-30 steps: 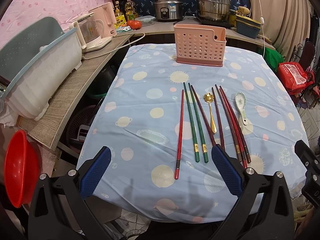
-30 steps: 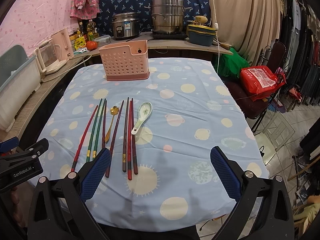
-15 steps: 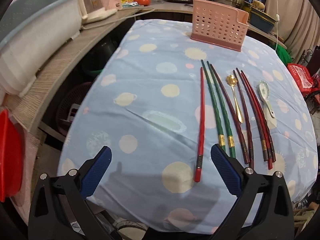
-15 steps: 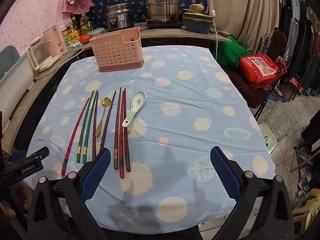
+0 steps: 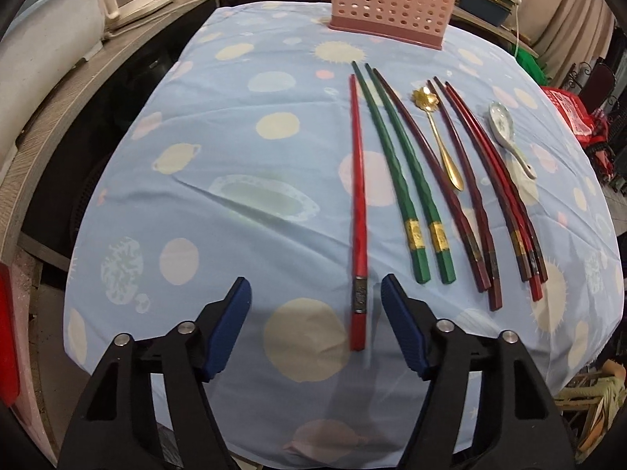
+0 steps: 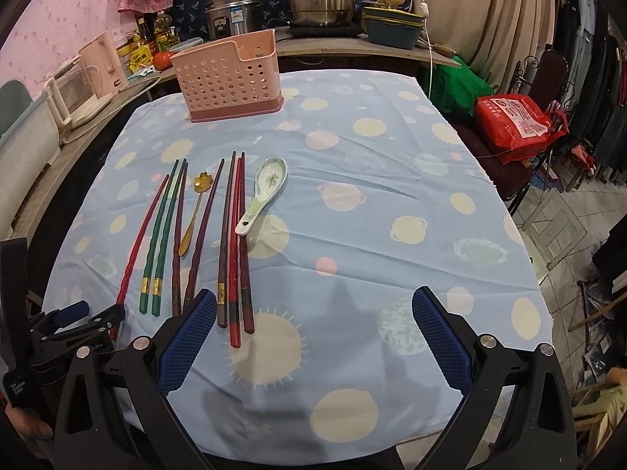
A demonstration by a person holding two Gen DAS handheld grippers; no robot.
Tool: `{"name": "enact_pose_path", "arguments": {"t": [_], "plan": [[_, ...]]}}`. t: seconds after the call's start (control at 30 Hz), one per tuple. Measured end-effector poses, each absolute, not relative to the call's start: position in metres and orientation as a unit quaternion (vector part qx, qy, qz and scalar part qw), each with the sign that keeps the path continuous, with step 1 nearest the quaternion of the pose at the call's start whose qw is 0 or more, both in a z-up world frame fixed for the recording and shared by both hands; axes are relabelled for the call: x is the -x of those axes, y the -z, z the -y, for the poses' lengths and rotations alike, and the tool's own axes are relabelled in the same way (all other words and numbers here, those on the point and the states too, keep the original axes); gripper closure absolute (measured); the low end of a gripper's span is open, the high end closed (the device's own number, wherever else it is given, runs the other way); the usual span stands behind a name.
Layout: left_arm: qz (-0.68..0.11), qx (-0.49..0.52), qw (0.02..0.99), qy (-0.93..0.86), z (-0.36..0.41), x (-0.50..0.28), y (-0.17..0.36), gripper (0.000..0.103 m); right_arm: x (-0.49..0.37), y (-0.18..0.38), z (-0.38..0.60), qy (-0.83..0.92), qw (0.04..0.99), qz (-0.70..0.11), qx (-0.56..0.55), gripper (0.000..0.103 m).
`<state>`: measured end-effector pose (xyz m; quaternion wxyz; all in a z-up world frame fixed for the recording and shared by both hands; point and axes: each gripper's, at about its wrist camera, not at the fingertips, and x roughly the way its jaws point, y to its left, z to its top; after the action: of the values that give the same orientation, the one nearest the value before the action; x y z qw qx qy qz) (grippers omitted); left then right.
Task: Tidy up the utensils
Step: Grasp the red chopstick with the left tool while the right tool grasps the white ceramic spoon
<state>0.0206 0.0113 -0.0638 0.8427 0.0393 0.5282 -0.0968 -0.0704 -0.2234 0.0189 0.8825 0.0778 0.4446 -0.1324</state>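
- The left gripper (image 5: 315, 313) is spread partway, holding nothing; the red chopstick (image 5: 357, 211) has its near end between the pads, closer to the right pad (image 5: 399, 325).
- The right gripper (image 6: 313, 337) is wide apart over the tablecloth (image 6: 392, 196), holding nothing.
- Ahead and to the right of the left gripper lie the green chopsticks (image 5: 403, 180), the gold spoon (image 5: 443, 141) and the ceramic spoon (image 5: 509, 133).
- The pink holder (image 5: 388, 4) stands far ahead.

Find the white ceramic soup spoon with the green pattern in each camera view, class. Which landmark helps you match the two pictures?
Left wrist view: white ceramic soup spoon lies far right, beyond the chopsticks.
Right wrist view: the spoon lies centre-left, right of the chopsticks.
Shared landmark: perforated pink plastic utensil holder at the table's far end.
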Motion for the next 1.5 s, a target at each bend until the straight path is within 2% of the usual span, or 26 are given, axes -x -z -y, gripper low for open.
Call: {"name": "enact_pose_path", "arguments": {"t": [0.1, 0.2, 0.27, 0.3, 0.43, 0.5, 0.6, 0.67, 0.77, 0.87, 1.0, 1.17, 1.5], "plan": [[-0.531, -0.042, 0.841, 0.098, -0.01, -0.02, 0.067, 0.049, 0.07, -0.018, 0.222, 0.129, 0.882, -0.446, -0.077, 0.007], [-0.529, -0.044, 0.841, 0.107, -0.009, -0.017, 0.065, 0.064, 0.068, -0.018, 0.223, 0.129, 0.882, -0.447, -0.078, 0.007], [-0.529, -0.039, 0.839, 0.118, -0.009, -0.016, 0.063, 0.09, 0.067, -0.017, 0.224, 0.128, 0.882, -0.447, -0.079, 0.007], [-0.531, -0.035, 0.838, 0.124, -0.009, -0.017, 0.063, 0.095, 0.066, -0.017, 0.225, 0.127, 0.881, -0.448, -0.079, 0.007], [-0.528, -0.027, 0.838, 0.131, -0.008, -0.02, 0.057, 0.096, 0.056, -0.014, 0.231, 0.114, 0.88, -0.451, -0.098, 0.008], [-0.525, -0.022, 0.841, 0.131, -0.01, -0.024, 0.053, 0.096, 0.046, -0.012, 0.234, 0.109, 0.88, -0.45, -0.109, 0.012], [-0.517, -0.017, 0.847, 0.126, -0.012, -0.033, 0.044, 0.096, 0.027, -0.01, 0.238, 0.098, 0.879, -0.45, -0.123, 0.024], [-0.513, -0.014, 0.849, 0.125, -0.012, -0.039, 0.038, 0.096, 0.012, -0.004, 0.241, 0.087, 0.877, -0.453, -0.135, 0.036], [-0.511, -0.014, 0.851, 0.122, -0.011, -0.048, 0.035, 0.096, -0.008, 0.005, 0.243, 0.074, 0.869, -0.465, -0.15, 0.049], [-0.515, -0.013, 0.849, 0.119, -0.01, -0.059, 0.038, 0.096, -0.025, 0.015, 0.243, 0.064, 0.863, -0.474, -0.159, 0.06], [-0.523, -0.014, 0.844, 0.116, -0.009, -0.071, 0.045, 0.096, -0.042, 0.025, 0.241, 0.055, 0.858, -0.481, -0.169, 0.067], [-0.533, -0.013, 0.839, 0.114, -0.009, -0.08, 0.053, 0.096, -0.059, 0.039, 0.241, 0.047, 0.849, -0.495, -0.178, 0.089], [-0.541, -0.011, 0.833, 0.113, -0.009, -0.087, 0.062, 0.096, -0.064, 0.046, 0.239, 0.04, 0.847, -0.498, -0.181, 0.089]]}}
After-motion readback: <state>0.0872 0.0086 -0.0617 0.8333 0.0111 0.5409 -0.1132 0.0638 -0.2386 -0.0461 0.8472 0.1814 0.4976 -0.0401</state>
